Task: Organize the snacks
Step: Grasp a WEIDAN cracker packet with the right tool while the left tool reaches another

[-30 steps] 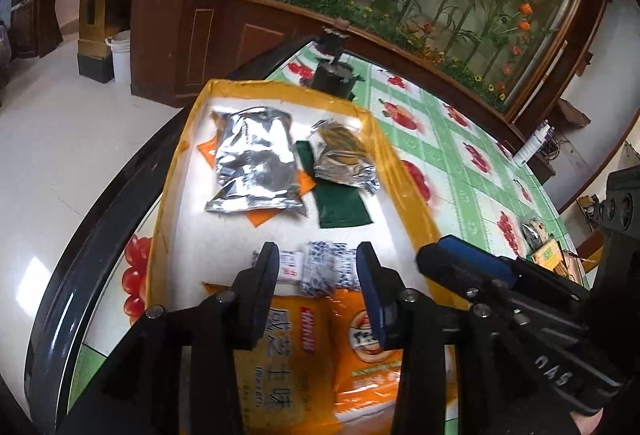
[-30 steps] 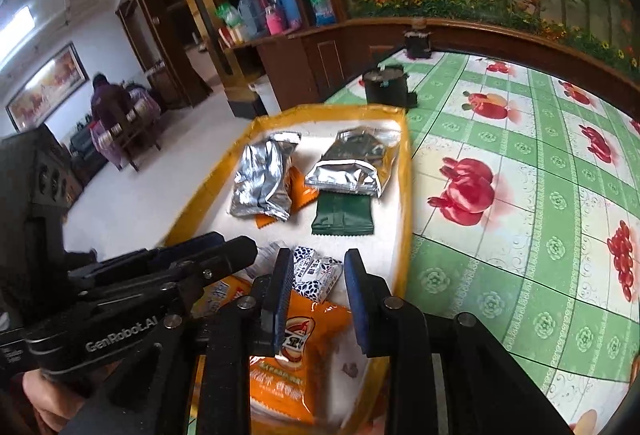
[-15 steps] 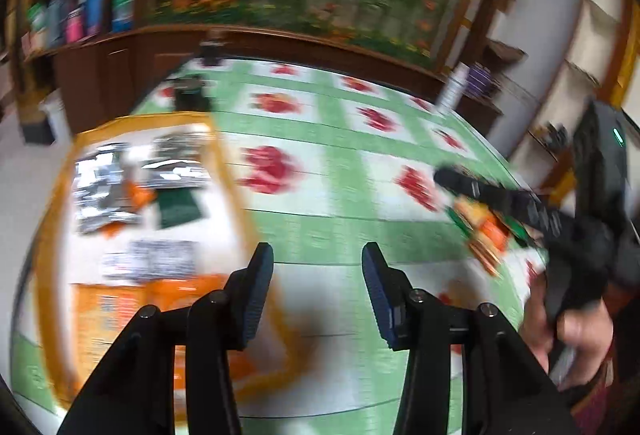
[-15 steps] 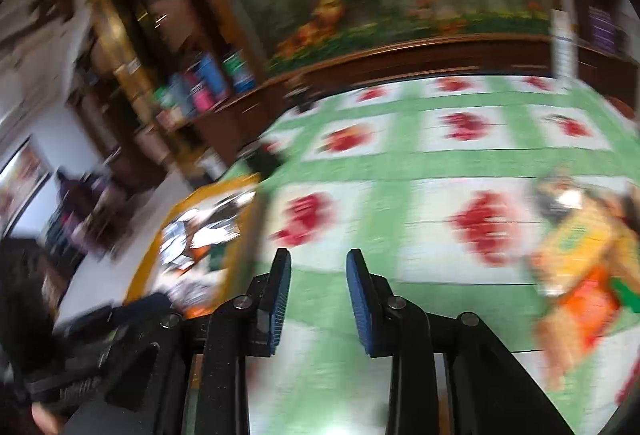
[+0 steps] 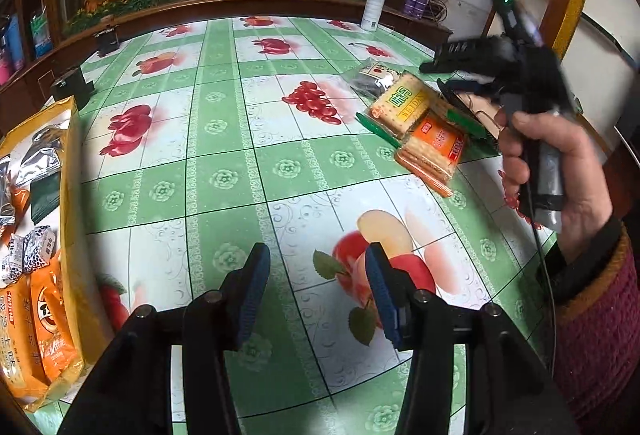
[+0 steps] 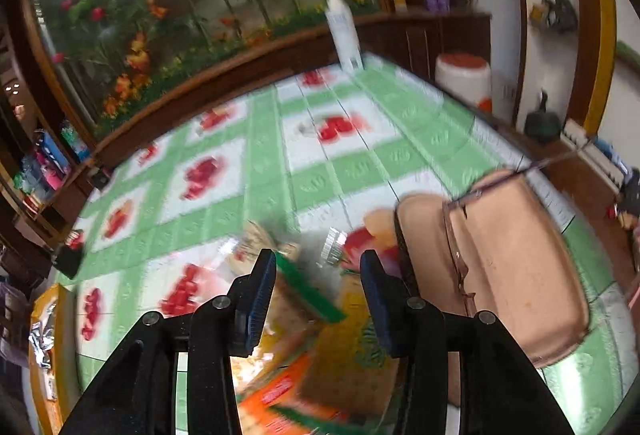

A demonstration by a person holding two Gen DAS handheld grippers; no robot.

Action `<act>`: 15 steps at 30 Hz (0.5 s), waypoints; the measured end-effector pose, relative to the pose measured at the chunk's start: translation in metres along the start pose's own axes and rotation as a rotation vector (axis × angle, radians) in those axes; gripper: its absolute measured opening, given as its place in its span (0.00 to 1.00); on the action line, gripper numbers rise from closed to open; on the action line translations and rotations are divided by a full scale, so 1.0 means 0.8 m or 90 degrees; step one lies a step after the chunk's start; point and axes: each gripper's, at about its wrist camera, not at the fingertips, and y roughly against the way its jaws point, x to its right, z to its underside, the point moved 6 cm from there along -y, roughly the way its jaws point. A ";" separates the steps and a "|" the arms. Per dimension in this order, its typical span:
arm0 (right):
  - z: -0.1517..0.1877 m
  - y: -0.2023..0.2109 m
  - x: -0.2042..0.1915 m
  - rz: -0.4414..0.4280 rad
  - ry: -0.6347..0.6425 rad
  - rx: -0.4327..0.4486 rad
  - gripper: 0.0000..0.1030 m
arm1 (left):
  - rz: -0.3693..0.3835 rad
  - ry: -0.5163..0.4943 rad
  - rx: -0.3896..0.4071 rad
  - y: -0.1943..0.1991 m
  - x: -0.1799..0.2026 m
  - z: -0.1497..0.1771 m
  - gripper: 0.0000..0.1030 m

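A pile of cracker packets lies at the right of the green fruit-print tablecloth, with a dark packet behind it. My left gripper is open and empty over the cloth. My right gripper is open just above the blurred packets; it also shows in the left wrist view, held by a hand. The yellow tray at the left holds orange bags, silver packets and small wrapped snacks.
A tan glasses case with spectacles lies right of the packets. A white spray bottle stands at the table's far edge. Small dark boxes sit beyond the tray. A wooden ledge with a plant mural borders the table.
Both grippers swung right, away from the tray. The right gripper now hovers over the cracker packets; the left one points at the middle of the cloth.
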 end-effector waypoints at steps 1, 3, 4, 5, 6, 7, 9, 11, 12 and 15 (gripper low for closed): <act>0.005 -0.011 0.003 0.001 -0.003 -0.018 0.45 | 0.000 0.003 -0.001 -0.001 -0.003 0.000 0.47; 0.013 -0.018 -0.002 -0.030 -0.016 -0.033 0.46 | -0.001 0.009 -0.002 -0.003 -0.007 -0.002 0.47; 0.015 -0.019 -0.009 -0.039 -0.006 -0.039 0.46 | -0.002 0.013 -0.001 -0.003 -0.010 -0.002 0.47; 0.021 -0.019 -0.021 -0.048 0.007 -0.044 0.46 | -0.002 0.015 -0.001 -0.002 -0.012 -0.002 0.47; 0.030 -0.019 -0.035 -0.066 0.019 -0.051 0.46 | -0.003 0.017 0.000 -0.001 -0.014 -0.002 0.47; 0.041 -0.019 -0.049 -0.096 0.030 -0.063 0.46 | -0.005 0.020 0.001 0.001 -0.017 -0.002 0.47; 0.066 -0.018 -0.089 -0.196 0.050 -0.115 0.48 | -0.007 0.024 0.003 0.003 -0.021 -0.003 0.47; 0.078 -0.003 -0.119 -0.312 0.056 -0.144 0.48 | -0.010 0.027 0.004 0.007 -0.025 -0.003 0.47; 0.073 0.009 -0.120 -0.323 0.052 -0.124 0.48 | -0.013 0.027 0.005 0.009 -0.027 -0.002 0.47; 0.041 0.055 -0.090 -0.262 0.063 0.001 0.49 | -0.019 0.029 0.007 0.013 -0.032 -0.003 0.50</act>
